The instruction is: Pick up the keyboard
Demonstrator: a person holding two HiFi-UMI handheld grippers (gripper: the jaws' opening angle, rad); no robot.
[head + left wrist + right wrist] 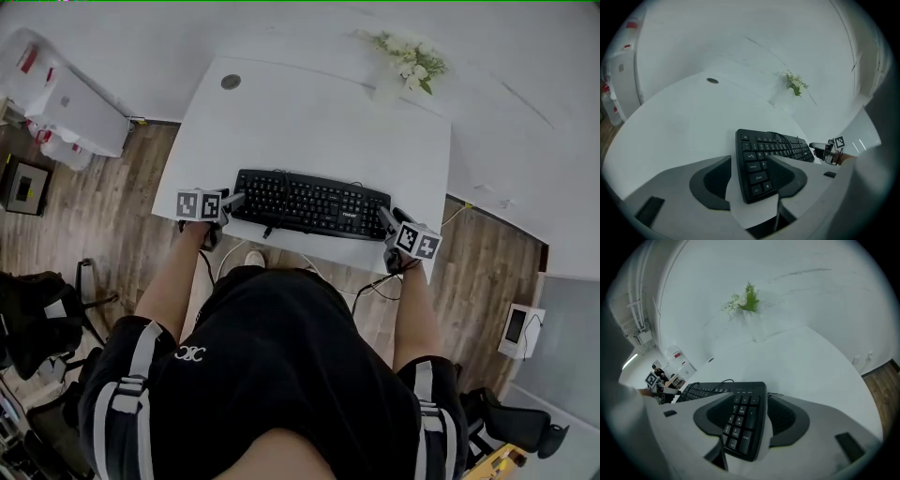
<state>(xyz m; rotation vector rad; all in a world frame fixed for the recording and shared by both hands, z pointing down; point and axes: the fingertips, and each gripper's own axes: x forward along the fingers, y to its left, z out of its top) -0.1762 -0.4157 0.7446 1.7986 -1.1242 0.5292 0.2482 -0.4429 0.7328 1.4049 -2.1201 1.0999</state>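
A black keyboard [309, 202] lies along the near edge of the white table [309, 122], its cable looped over the top. My left gripper [236, 200] is at its left end and my right gripper [386, 217] at its right end. In the left gripper view the keyboard's left end [757, 164] sits between the spread jaws of the left gripper [750, 176], with a strip of table showing beside the left pad. In the right gripper view the number-pad end [740, 423] lies between the wide jaws of the right gripper [745, 416]. Both grippers are open, and the keyboard rests flat on the table.
A white vase of flowers [408, 66] stands at the table's far right corner, and a round cable hole [231, 82] lies at the far left. White bins [66, 112] stand on the wooden floor to the left. Black chairs [37, 319] flank the person.
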